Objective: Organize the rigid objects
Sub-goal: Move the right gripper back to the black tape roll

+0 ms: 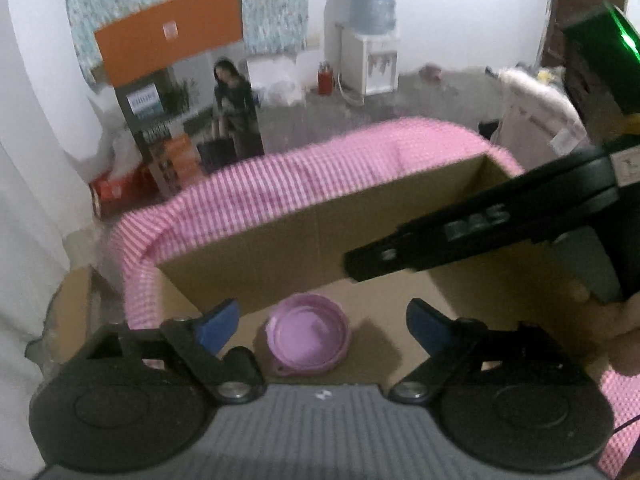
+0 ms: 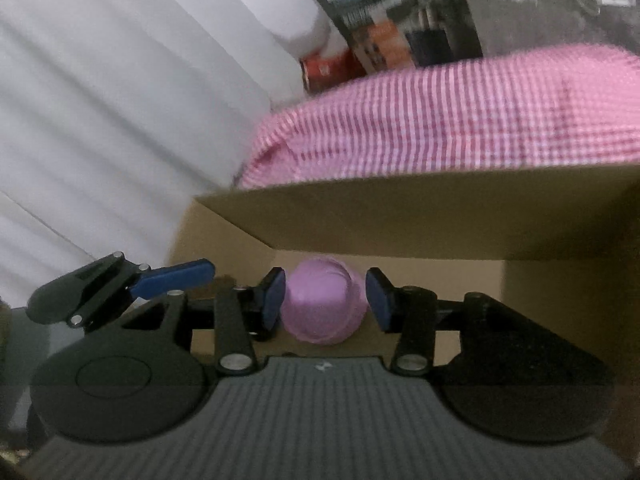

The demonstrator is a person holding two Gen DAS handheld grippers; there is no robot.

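Observation:
A pink bowl [image 1: 308, 332] lies mouth-up on the floor of an open cardboard box [image 1: 320, 240]. My left gripper [image 1: 322, 324] hangs just above it, open wide, its blue pads well clear of the rim on either side. One finger [image 1: 400, 252] of the right gripper reaches into the box from the right, above the bowl. In the right wrist view the bowl [image 2: 324, 308] shows between the blue pads of my right gripper [image 2: 326, 300], which stand slightly apart from it, so that gripper is open. A left-gripper finger [image 2: 172, 280] shows at the left of the box [image 2: 400, 220].
A pink checked cloth [image 1: 300, 176] covers the surface around and behind the box. A hand [image 1: 624, 340] shows at the right edge. Beyond are a poster stand [image 1: 180, 100], a water dispenser [image 1: 372, 60] and a white curtain [image 2: 100, 120].

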